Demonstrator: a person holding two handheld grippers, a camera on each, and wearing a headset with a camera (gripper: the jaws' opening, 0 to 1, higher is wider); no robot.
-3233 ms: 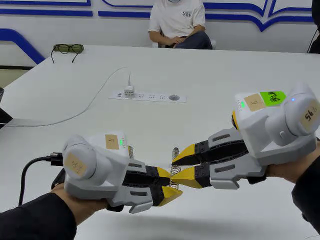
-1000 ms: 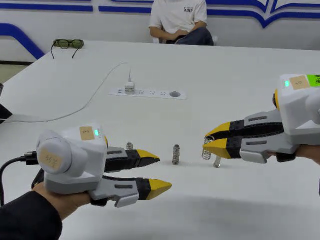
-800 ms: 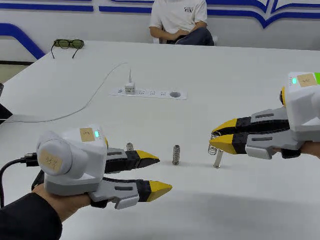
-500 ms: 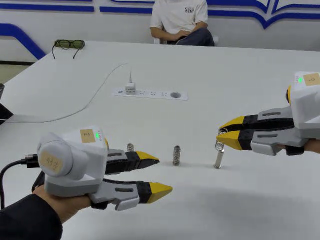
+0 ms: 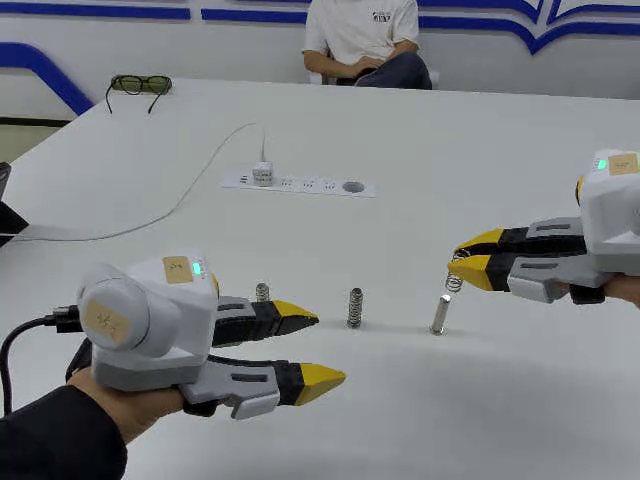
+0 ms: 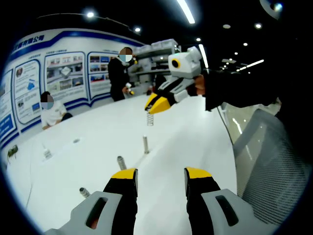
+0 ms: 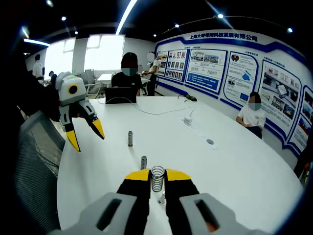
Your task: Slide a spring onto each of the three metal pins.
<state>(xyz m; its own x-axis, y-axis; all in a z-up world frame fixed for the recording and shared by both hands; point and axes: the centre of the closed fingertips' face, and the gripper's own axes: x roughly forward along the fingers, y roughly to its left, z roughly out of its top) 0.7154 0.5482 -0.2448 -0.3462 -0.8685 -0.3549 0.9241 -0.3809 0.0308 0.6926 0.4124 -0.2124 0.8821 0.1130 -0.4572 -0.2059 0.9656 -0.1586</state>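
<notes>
Three metal pins stand in a row on the white table [image 5: 420, 150]. The left pin [image 5: 262, 292] and the middle pin [image 5: 354, 307] each carry a spring. The right pin [image 5: 440, 313] is bare. My right gripper [image 5: 462, 257] is shut on a spring [image 5: 454, 281], held just above and to the right of the bare pin. In the right gripper view the spring [image 7: 157, 178] sits upright between the jaws, with the pin [image 7: 161, 198] below it. My left gripper [image 5: 318, 347] hovers open in front of the left pin, holding nothing.
A power strip [image 5: 300, 184] with a plugged-in adapter and a cable lies mid-table. Dark glasses [image 5: 135, 87] rest at the far left. A person [image 5: 365, 40] sits at the far edge. A laptop [image 7: 120, 93] and other people are at the table's far end.
My right gripper has carried the spring to the right and slightly up, from beside the bare pin to just above it. The left gripper, earlier at the spring, has drawn back and stands open.
</notes>
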